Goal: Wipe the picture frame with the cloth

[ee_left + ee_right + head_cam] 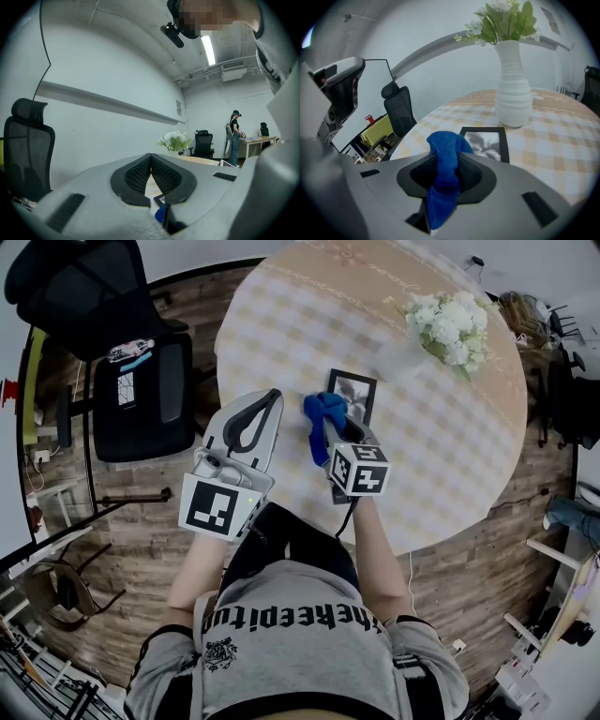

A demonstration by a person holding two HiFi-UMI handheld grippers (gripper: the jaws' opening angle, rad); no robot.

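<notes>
A black picture frame [353, 394] [488, 143] with a grey photo lies flat on the checked round table [441, 446]. My right gripper [330, 424] [446, 169] is shut on a blue cloth [324, 418] [444, 173] that bunches above the jaws and hangs below them, just short of the frame's near-left edge. My left gripper [264, 405] [150, 165] is shut with nothing in it, raised at the table's left rim and pointing toward the room. A corner of the frame and a bit of blue cloth show under its jaws.
A white ribbed vase [513, 83] of white flowers [450, 326] stands behind the frame. A black office chair [141, 381] [399, 111] stands left of the table. Across the room a person [233, 137] stands at a desk.
</notes>
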